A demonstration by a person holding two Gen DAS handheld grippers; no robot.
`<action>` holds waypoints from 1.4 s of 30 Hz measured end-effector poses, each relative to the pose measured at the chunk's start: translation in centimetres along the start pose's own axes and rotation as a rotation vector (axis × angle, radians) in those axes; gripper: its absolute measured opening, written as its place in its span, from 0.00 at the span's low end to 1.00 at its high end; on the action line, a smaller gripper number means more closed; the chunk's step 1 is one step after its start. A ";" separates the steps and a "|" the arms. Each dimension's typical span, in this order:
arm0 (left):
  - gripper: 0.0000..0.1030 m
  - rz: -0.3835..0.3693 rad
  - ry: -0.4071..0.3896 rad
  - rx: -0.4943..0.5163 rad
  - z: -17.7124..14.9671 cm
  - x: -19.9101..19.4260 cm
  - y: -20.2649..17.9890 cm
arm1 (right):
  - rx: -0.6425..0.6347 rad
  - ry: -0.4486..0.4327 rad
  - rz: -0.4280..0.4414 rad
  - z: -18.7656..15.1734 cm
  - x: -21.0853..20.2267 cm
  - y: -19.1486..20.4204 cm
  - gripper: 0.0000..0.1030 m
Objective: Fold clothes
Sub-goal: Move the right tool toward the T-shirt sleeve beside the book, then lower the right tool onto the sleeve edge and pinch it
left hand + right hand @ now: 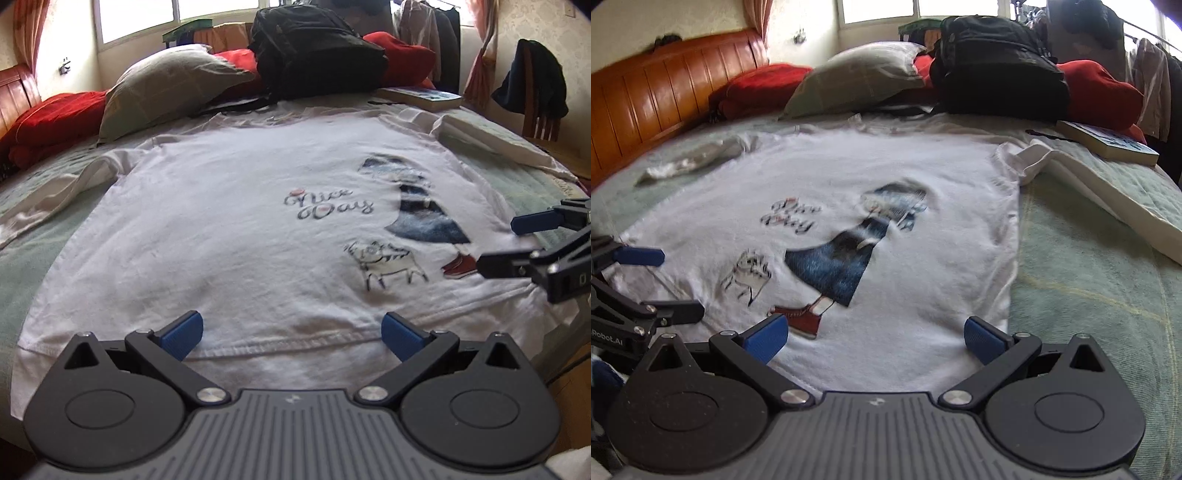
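A white long-sleeved shirt (pixel 229 229) with "Nice Day" lettering and a printed figure lies spread face up on the bed, hem toward me. Its sleeves stretch out to the left (pixel 48 199) and right (pixel 491 140). My left gripper (pixel 291 334) hovers open over the hem near its middle, nothing between its blue pads. My right gripper (pixel 873 338) is open too, over the hem at the shirt's (pixel 886 177) right corner. Each gripper shows in the other's view: the right one (pixel 498 242) at the right edge, the left one (pixel 676 282) at the left edge.
A pale green bedspread (pixel 1089 280) covers the bed. Behind the shirt are a black backpack (pixel 317 51), a grey pillow (pixel 170 85), red cushions (pixel 55 114) and a book (pixel 421 96). A wooden headboard (pixel 646 96) runs along the left; a chair with dark clothing (pixel 535 85) stands right.
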State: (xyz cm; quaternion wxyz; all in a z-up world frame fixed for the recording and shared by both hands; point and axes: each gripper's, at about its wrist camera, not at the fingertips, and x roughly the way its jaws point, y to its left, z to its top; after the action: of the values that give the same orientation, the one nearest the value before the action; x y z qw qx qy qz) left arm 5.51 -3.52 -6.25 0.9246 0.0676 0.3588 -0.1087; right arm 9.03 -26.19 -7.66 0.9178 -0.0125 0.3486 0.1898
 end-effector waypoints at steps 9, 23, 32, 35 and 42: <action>0.99 -0.140 -0.066 0.077 3.3 -0.7 -2.2 | 0.131 -0.087 -0.128 1.2 -2.8 -7.3 1.00; 0.99 -0.148 -0.009 0.110 4.8 2.6 -4.0 | 0.411 -0.130 -0.205 3.6 -1.3 -19.7 1.00; 0.99 -0.150 -0.018 0.085 7.0 3.7 -3.0 | 0.440 -0.157 -0.124 9.1 1.5 -22.9 1.00; 0.99 -0.153 -0.014 0.070 7.2 4.2 -2.7 | 0.465 -0.124 -0.046 11.4 3.9 -24.0 1.00; 0.99 -0.154 0.012 0.048 7.3 5.2 -2.2 | 0.476 -0.029 0.024 11.9 7.6 -23.5 1.00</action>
State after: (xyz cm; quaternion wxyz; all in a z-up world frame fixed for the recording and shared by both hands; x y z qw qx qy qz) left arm 13.45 -7.90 -4.48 0.9094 0.0625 0.3659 -0.1876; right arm 30.10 -43.54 -6.13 0.8974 0.2112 0.3705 0.1135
